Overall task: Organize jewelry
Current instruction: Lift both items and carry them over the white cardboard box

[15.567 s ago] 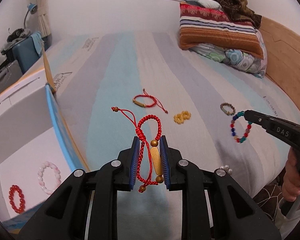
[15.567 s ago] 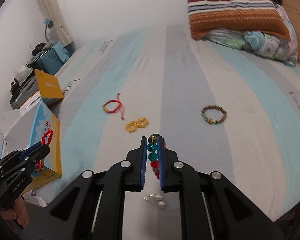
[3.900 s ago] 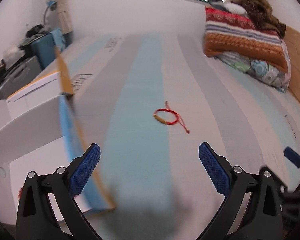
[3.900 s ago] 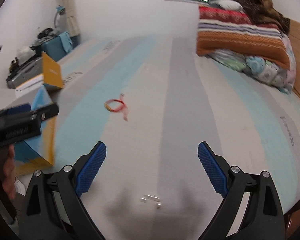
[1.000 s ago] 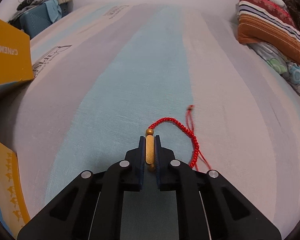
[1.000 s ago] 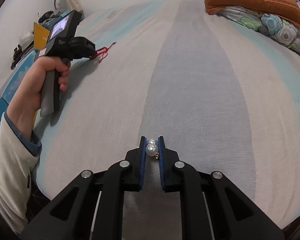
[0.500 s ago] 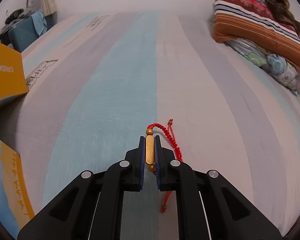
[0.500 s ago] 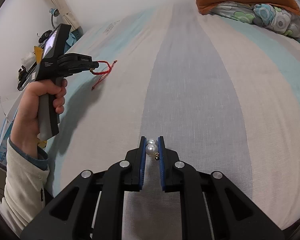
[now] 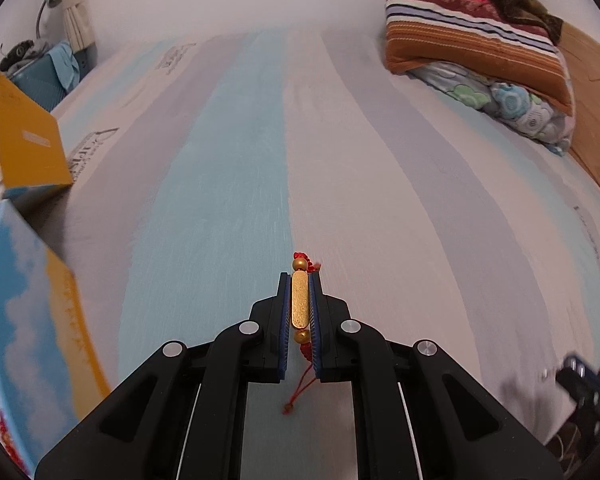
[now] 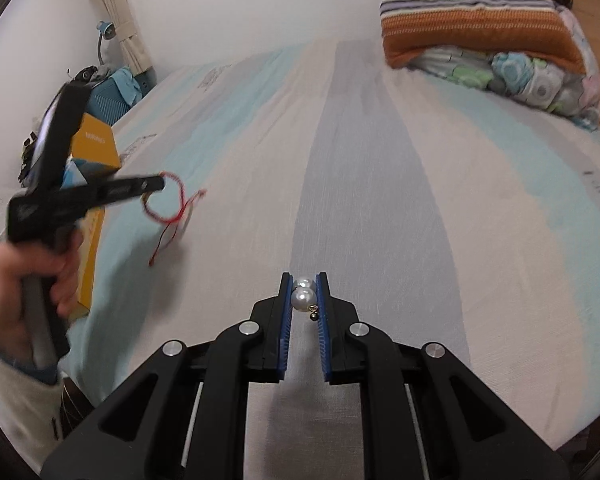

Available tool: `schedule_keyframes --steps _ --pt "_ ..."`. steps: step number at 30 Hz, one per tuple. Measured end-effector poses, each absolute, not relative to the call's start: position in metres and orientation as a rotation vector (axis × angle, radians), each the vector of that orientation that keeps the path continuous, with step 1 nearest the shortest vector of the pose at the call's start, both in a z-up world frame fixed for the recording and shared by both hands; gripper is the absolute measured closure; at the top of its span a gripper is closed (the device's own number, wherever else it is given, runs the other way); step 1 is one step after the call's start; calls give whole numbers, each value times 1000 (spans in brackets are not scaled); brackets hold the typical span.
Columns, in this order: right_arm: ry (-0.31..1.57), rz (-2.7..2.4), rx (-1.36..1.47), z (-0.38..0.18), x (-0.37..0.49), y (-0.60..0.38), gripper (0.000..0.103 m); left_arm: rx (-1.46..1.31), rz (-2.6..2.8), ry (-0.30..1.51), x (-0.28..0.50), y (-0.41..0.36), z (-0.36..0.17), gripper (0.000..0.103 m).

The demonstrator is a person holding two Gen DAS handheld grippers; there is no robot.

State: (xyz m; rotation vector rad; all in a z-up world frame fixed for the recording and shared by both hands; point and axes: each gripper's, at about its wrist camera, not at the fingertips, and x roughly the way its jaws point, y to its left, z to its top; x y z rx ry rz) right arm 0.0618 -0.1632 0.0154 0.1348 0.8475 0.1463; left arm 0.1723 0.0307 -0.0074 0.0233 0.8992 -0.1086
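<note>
My left gripper is shut on the gold bar of a red cord bracelet and holds it above the striped bedsheet; its red cords hang below. In the right wrist view the same bracelet dangles from the left gripper at the left. My right gripper is shut on pearl earrings with a small gold hook, held above the sheet. The open jewelry box, blue and yellow, stands at the left edge, with red beads inside.
A yellow box flap stands at the left. Striped and floral pillows lie at the far right by a wooden headboard. Blue luggage and a lamp sit past the bed's left side.
Both grippers have risen from the sheet with their jewelry. The left one has swung left toward the box, and the bracelet now hangs free.
</note>
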Motion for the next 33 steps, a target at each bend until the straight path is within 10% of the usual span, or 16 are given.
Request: schedule_keyframes --steps 33 --pt "701 330 -26 150 76 32 92 -14 63 690 32 173 125 95"
